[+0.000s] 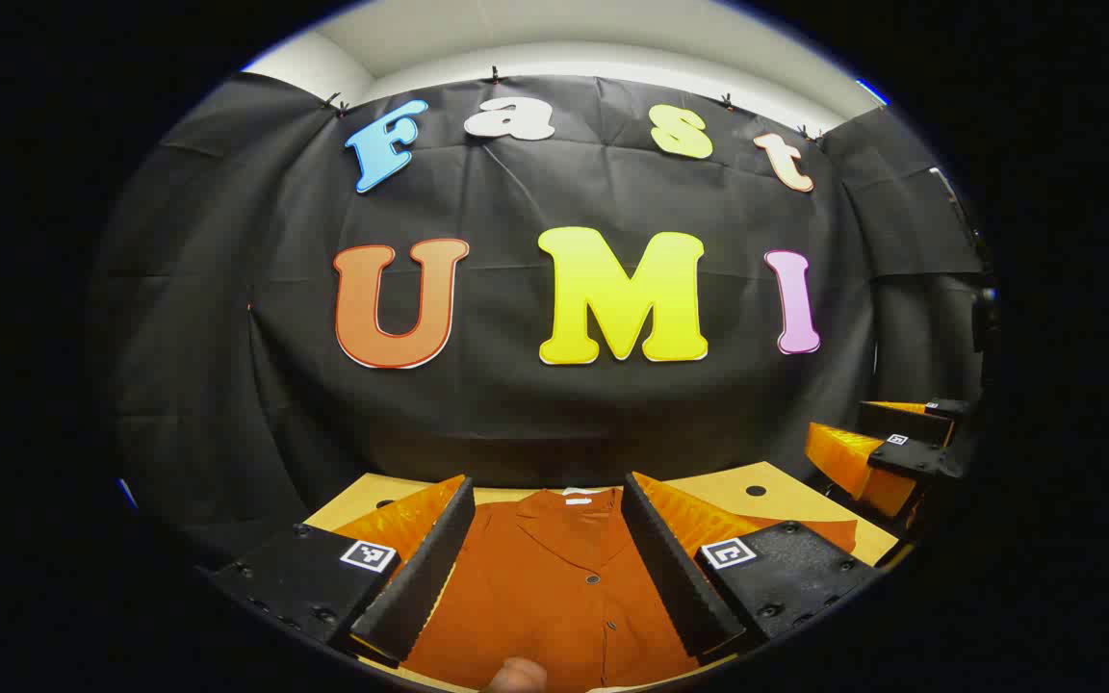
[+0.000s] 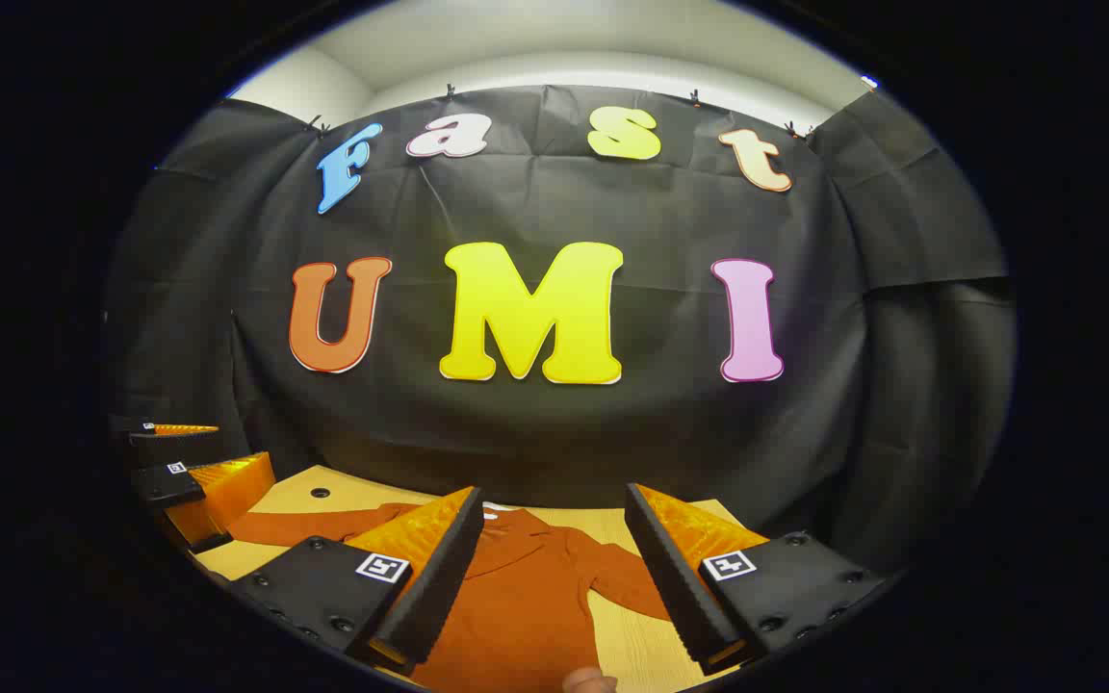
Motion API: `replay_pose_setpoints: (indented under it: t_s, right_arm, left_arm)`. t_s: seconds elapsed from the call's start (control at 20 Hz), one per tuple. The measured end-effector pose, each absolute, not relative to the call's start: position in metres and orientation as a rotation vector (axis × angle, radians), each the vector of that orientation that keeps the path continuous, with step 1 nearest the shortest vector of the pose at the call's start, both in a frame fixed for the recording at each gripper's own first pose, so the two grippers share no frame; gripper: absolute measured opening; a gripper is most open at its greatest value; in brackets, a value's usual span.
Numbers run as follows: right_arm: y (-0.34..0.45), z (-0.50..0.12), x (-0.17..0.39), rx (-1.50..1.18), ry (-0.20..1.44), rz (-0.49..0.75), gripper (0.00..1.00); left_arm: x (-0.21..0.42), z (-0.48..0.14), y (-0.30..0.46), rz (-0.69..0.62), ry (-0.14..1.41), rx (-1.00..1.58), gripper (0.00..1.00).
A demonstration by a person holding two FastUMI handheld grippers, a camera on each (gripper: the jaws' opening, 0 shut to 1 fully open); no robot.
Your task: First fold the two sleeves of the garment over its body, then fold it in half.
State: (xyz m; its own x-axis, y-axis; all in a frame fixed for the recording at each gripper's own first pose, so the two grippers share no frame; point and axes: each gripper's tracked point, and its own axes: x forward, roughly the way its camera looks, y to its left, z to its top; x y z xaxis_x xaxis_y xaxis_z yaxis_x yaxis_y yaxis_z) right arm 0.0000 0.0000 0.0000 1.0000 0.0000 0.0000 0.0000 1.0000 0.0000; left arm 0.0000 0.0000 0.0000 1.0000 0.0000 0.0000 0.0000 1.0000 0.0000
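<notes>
A rust-orange buttoned shirt point(image 1: 545, 587) lies flat on the wooden table point(image 1: 766, 478), collar toward the booth wall. In the left gripper view, my left gripper point(image 1: 550, 491) hovers open above the shirt's front, its fingers framing the collar and button line. In the right gripper view, my right gripper point(image 2: 551, 496) is also open above the shirt point(image 2: 516, 597); one sleeve point(image 2: 624, 582) lies bent under its right finger and the other sleeve point(image 2: 304, 527) stretches out to the left. Neither gripper holds cloth. The right gripper point(image 1: 867, 438) shows at the far right, the left gripper point(image 2: 200, 452) at the far left.
The black cloth wall stands close behind the table's far edge. Small dark holes point(image 1: 756, 490) point(image 2: 321, 492) mark the tabletop near its back corners. A fingertip point(image 1: 513, 677) pokes in at the bottom edge. Bare wood point(image 2: 636, 650) lies right of the shirt.
</notes>
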Motion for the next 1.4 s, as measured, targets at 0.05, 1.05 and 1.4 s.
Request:
replay_pose_setpoints:
  t_s: [0.05, 1.05, 1.4]
  right_arm:
    - [-0.001, 0.001, -0.001, -0.002, -0.003, -0.001, 0.94]
    - [-0.024, -0.001, -0.009, -0.006, 0.005, -0.066, 0.94]
    - [-0.081, -0.020, 0.010, -0.031, 0.037, -0.171, 0.94]
  left_arm:
    - [-0.001, 0.000, -0.002, -0.003, -0.002, 0.001, 0.99]
    - [-0.004, -0.005, -0.023, -0.035, 0.004, 0.020, 0.99]
    - [-0.002, -0.012, -0.038, -0.041, 0.046, -0.039, 0.99]
